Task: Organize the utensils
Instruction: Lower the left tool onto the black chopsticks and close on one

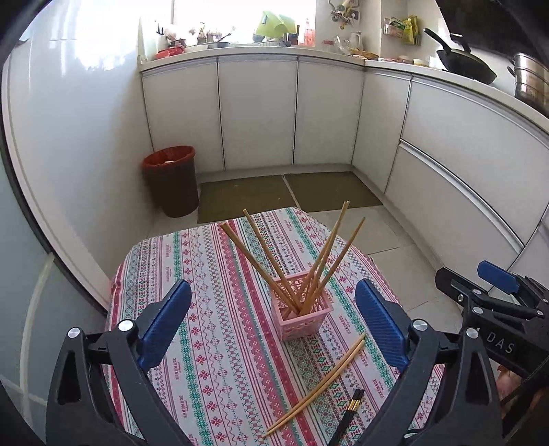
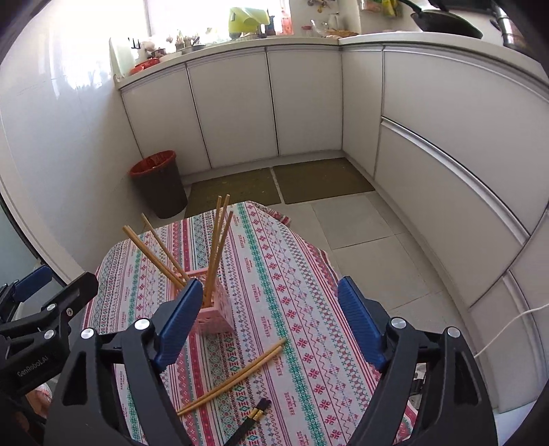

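This is a home kitchen. White cabinet doors point(image 1: 257, 109) run under a pale counter point(image 1: 274, 50) that turns a corner at the upper right of the frame. On the counter stand a black wok point(image 1: 466, 61) and a steel pot point(image 1: 530, 79) at the far right, and bottles, a kettle and small dishes in the upper middle, in front of a bright window point(image 1: 240, 17). A dark waste bin with a red rim point(image 1: 170, 180) stands on the floor at the left, beside green mats point(image 1: 291, 195) and grey tiles. In the lower middle, a small tabletop with a striped patterned cloth point(image 1: 212, 274) carries a pink basket point(image 1: 302, 312) with wooden chopsticks point(image 1: 260, 254) inside.
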Action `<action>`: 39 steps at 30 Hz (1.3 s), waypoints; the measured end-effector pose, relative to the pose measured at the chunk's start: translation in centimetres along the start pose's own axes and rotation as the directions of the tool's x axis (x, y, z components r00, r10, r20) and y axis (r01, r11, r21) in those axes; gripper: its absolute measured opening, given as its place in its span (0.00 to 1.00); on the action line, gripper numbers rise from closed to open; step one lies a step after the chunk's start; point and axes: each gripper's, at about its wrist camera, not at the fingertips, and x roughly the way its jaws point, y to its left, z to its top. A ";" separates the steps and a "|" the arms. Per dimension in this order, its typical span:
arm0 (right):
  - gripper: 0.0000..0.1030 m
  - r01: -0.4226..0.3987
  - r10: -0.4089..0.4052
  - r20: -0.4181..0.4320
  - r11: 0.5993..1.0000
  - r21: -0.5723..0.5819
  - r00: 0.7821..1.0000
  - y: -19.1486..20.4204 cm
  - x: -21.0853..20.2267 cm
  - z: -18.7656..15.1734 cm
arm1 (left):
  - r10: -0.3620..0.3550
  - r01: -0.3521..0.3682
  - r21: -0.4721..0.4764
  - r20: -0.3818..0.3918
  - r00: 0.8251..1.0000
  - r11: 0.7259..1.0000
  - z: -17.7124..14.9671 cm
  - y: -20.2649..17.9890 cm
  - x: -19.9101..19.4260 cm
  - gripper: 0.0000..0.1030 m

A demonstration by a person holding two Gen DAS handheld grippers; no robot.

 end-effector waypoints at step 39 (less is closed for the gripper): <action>0.85 0.080 -0.099 -0.326 0.994 -0.071 0.940 -10.3 2.7 -16.9 | -0.132 0.240 0.055 -0.706 0.696 0.969 -15.7 -11.1 17.1 0.25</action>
